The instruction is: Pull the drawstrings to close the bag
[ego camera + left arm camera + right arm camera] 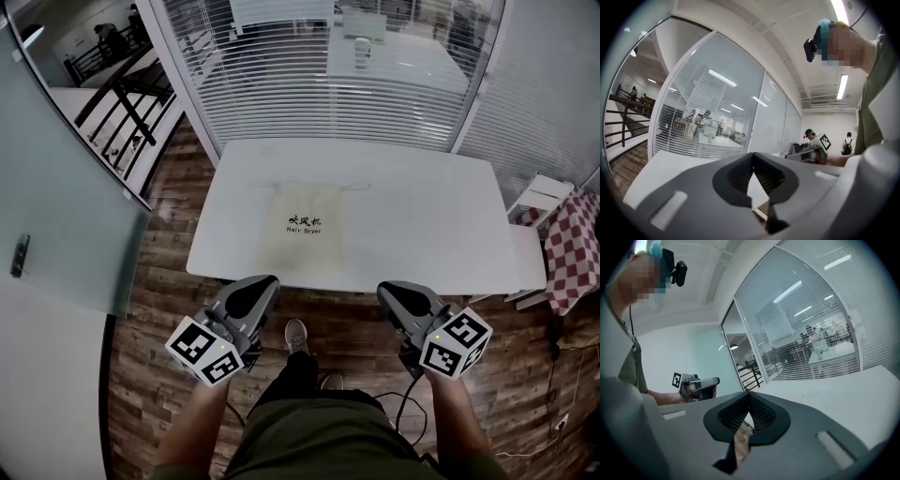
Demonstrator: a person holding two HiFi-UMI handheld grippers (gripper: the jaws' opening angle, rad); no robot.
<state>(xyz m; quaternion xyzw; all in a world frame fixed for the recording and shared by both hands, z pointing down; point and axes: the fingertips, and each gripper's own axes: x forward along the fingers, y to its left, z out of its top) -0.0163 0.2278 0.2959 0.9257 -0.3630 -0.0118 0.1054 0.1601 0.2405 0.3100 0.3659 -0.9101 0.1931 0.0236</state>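
Note:
A cream drawstring bag (301, 231) with black print lies flat on the white table (422, 225), its mouth at the far end. Thin drawstrings (261, 184) trail out to the left and right of the mouth. My left gripper (263, 283) hangs below the table's near edge, over the floor, jaws shut and empty. My right gripper (388, 290) is level with it, also short of the table and shut on nothing. In the left gripper view the jaws (753, 157) meet at their tips, and likewise in the right gripper view (749, 394). Neither touches the bag.
A glass wall with blinds (328, 84) stands behind the table. A white stool (542, 199) and a red checked cloth (574, 248) sit at the right. Cables (405, 403) lie on the wooden floor near my feet.

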